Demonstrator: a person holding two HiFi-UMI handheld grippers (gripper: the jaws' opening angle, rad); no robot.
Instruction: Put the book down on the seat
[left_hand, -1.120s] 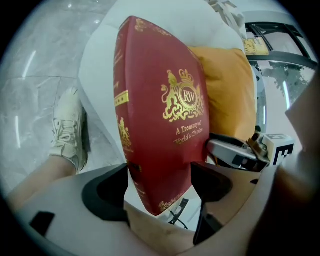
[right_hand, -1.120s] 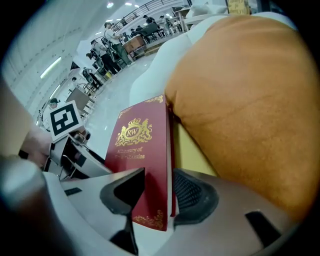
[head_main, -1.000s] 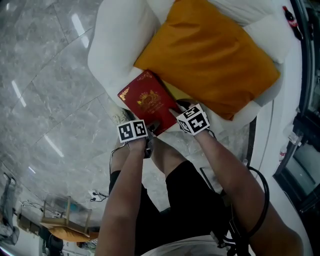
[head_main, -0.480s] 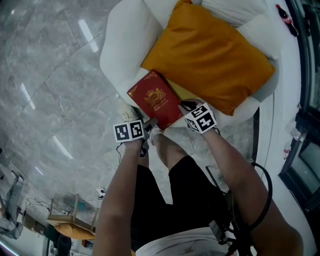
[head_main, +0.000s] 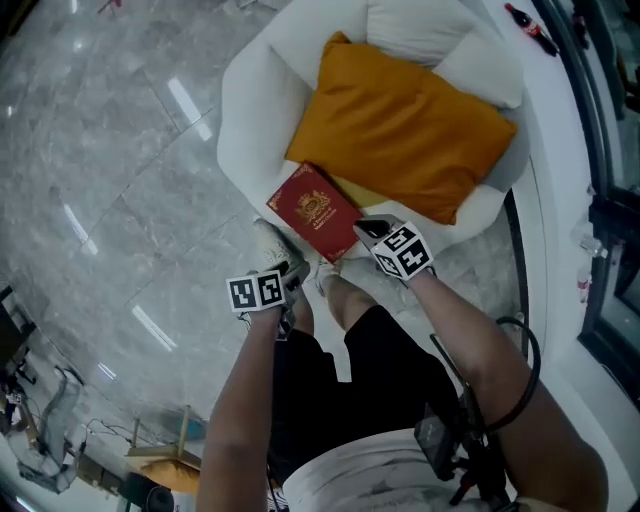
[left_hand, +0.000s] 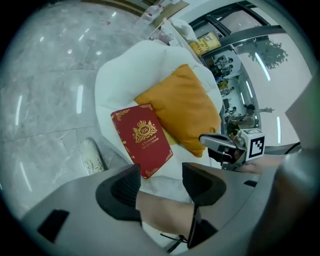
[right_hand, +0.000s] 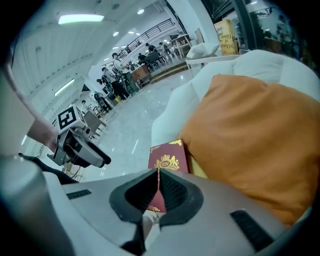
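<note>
Red book (head_main: 315, 211) lies on the seat (head_main: 250, 110) front, ahead of both jaws, untouched. Jaws of my left gripper (left_hand: 161, 186), just closing, stand apart, empty; those of the right gripper (right_hand: 158, 186) have just closed on nothing. I would back both straight off, clear of the cover.

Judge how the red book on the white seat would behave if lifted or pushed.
The red book looks hardbound, with crisp corners: probably stiff when lifted. Lying flat, it should slide, not roll. Its near corner sits by the white seat's front edge; pushed there, it might fall.
</note>
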